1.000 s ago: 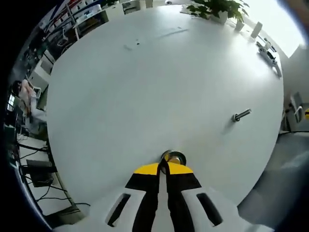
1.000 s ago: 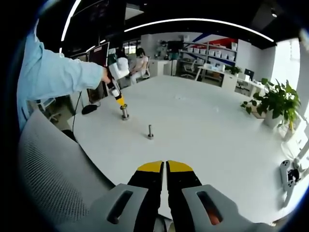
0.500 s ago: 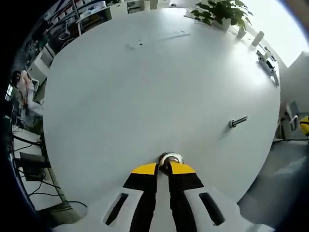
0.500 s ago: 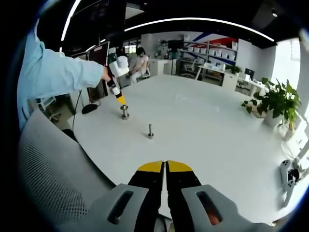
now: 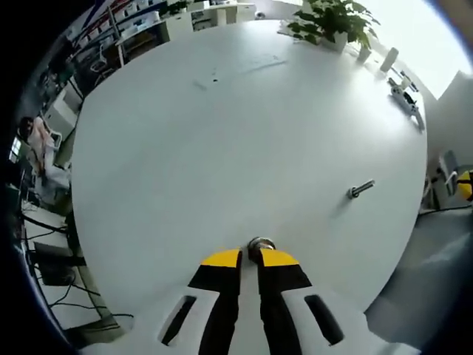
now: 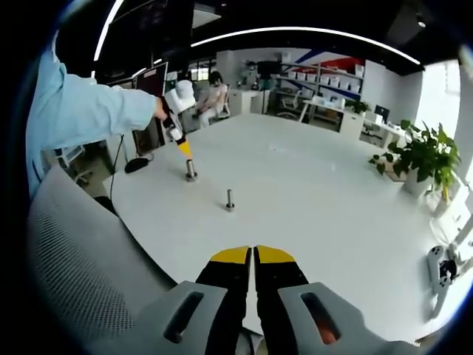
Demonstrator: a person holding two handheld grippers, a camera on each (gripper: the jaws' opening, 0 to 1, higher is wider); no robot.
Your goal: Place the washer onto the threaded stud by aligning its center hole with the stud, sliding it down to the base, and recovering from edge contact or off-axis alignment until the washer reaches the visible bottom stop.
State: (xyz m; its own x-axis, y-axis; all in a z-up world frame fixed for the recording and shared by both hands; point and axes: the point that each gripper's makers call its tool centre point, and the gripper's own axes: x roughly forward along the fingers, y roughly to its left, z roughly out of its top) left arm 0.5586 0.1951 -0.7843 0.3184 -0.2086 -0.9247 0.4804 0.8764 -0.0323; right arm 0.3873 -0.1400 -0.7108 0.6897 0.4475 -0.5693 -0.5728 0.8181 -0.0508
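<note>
The threaded stud [image 6: 230,200] stands upright on the white table [image 6: 325,214], a short grey metal post with a wider base; in the left gripper view it appears as a slim pin [image 5: 361,189] well off to the right of the jaws. A second upright metal piece [image 6: 191,171], a stack whose parts cannot be resolved, stands nearer the table edge; whether it includes the washer cannot be told.

The left gripper [image 6: 182,150] points down directly above that piece, held by a hand [image 6: 160,109] on an outstretched light-blue sleeve [image 6: 81,111]. In its own view the left gripper's [image 5: 250,257] yellow-tipped jaws lie together, the metal piece [image 5: 260,243] just beyond their tips. The right gripper [image 6: 253,254] hovers at the near table edge, jaws closed on nothing.
</note>
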